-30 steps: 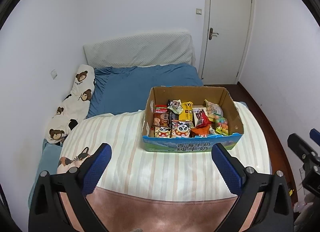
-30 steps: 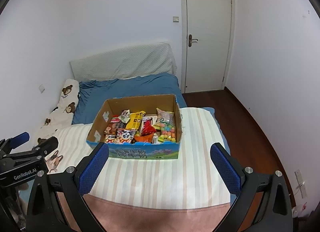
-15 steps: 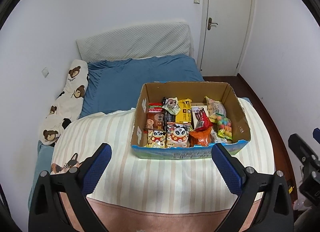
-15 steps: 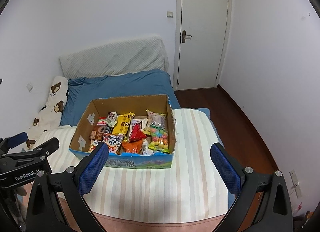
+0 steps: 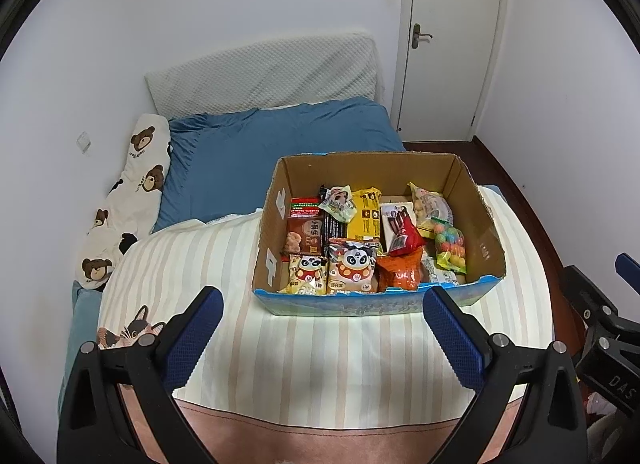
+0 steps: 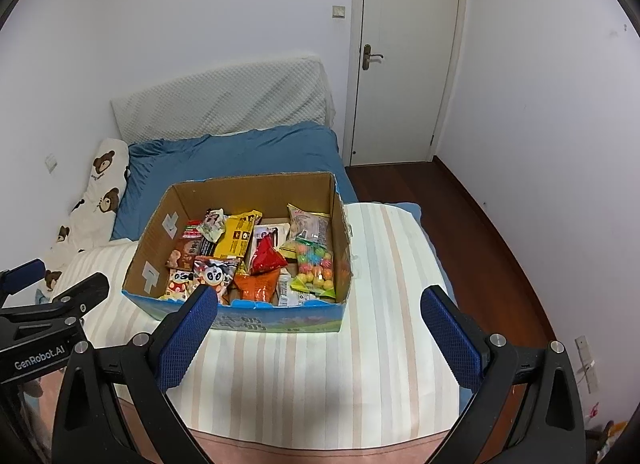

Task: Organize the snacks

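Note:
An open cardboard box [image 5: 486,244] with a blue printed front sits on the striped blanket on the bed; it also shows in the right wrist view [image 6: 344,248]. It holds several snack packets: two panda bags [image 5: 352,268], a yellow packet [image 5: 363,215], a red packet [image 5: 405,238], an orange bag [image 5: 400,272] and a bag of coloured balls [image 5: 450,242]. My left gripper [image 5: 322,338] is open and empty, just short of the box's front. My right gripper [image 6: 318,338] is open and empty, near the box's front right corner.
A striped blanket [image 5: 320,348] covers the near bed, with blue bedding [image 5: 280,144] and a bear-print pillow [image 5: 132,192] beyond. A white door [image 6: 404,52] and dark wood floor [image 6: 472,232] lie to the right. A brown cover edge [image 5: 320,440] is nearest.
Both grippers have moved forward and higher over the bed, so the box sits closer and I see more into it. Both stay open and empty.

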